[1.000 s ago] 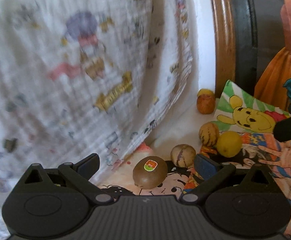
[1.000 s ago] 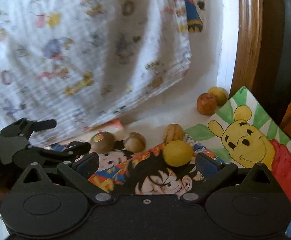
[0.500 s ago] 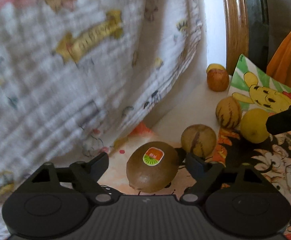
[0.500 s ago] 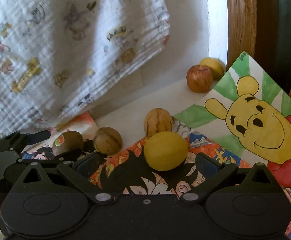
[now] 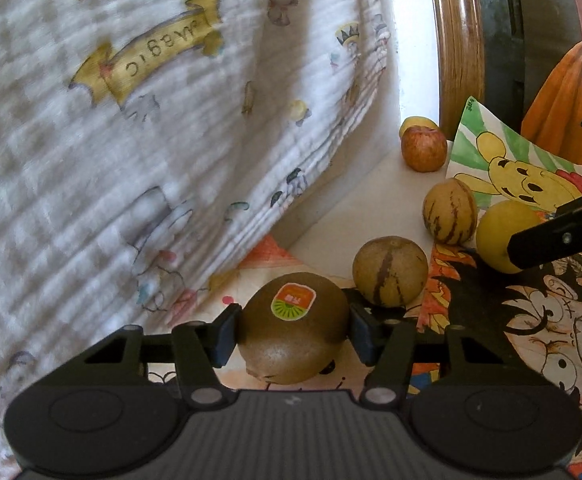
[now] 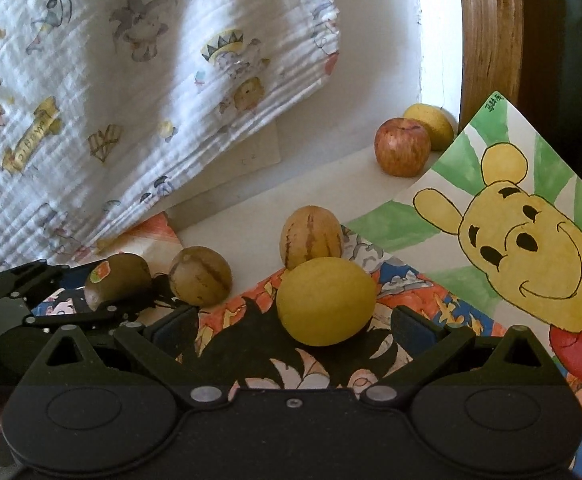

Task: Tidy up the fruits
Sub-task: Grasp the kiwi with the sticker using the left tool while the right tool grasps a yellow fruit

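Observation:
A brown kiwi (image 5: pixel 293 328) with a sticker sits between the pads of my left gripper (image 5: pixel 294 334), which is shut on it just above the cartoon drawings. From the right wrist view the same kiwi (image 6: pixel 117 280) shows at the left inside that gripper (image 6: pixel 71 308). My right gripper (image 6: pixel 295 325) is open, its fingers on either side of a yellow lemon-like fruit (image 6: pixel 325 300) lying on a drawing. Two striped tan fruits (image 6: pixel 201 280) (image 6: pixel 311 236) lie between the kiwi and the lemon. A red apple (image 6: pixel 401 146) and another yellow fruit (image 6: pixel 429 124) rest at the back.
A white cartoon-print cloth (image 5: pixel 151 140) hangs down along the left. Cartoon drawings, one of a yellow bear (image 6: pixel 531 240), cover the white surface (image 5: pixel 355 200). A wooden frame (image 5: pixel 459 40) stands behind the apple. One finger of the right gripper (image 5: pixel 559 236) reaches in beside the lemon.
My left gripper moved in on the kiwi and its fingers shut onto it. The right gripper advanced until the yellow fruit sat between its open fingers.

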The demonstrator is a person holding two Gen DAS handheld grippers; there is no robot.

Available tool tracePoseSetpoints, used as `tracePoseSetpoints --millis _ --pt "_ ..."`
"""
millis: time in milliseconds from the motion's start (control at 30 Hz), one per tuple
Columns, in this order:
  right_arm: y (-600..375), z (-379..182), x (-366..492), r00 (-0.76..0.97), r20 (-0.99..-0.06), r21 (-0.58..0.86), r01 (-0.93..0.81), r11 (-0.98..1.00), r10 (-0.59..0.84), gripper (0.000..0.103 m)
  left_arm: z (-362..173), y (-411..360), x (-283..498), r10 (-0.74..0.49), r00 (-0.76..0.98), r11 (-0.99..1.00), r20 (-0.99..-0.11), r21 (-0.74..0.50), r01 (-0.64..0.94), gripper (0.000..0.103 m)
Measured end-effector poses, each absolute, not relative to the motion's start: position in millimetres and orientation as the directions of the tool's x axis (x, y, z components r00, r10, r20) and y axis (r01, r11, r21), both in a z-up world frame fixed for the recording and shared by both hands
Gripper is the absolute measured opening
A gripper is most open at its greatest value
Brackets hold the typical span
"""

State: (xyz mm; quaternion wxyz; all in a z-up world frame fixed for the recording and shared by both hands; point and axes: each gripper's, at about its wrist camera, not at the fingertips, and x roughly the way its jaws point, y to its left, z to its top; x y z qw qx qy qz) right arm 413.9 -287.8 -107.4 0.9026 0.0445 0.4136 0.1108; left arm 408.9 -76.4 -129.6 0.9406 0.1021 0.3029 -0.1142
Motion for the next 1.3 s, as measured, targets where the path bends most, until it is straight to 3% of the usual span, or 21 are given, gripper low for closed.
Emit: tracePoseSetpoints --millis 267,533,1033,1300 --pt "-288 -124 429 0.632 -0.744 0.137 -0.178 0.975 0.220 0.093 -129 -77 406 -0.153 0.789 0.953 -0.595 0.124 0.278 0.060" --pt "-285 -130 433 0.638 -0.747 0.095 -0.178 0.979 0.189 0.065 -129 -76 404 -0.149 0.790 0.955 -0.595 0.120 0.271 0.060" --pt "-260 -120 407 0.598 -0.762 0.096 -0.274 0.957 0.248 0.063 -123 -76 398 -0.168 0.778 0.959 -0.605 0.083 0.272 0.060" --pt "-249 -83 382 0.626 -0.723 0.113 -0.309 0.944 0.291 0.063 -93 -75 374 -0.177 0.801 0.960 -0.572 0.078 0.268 0.060"
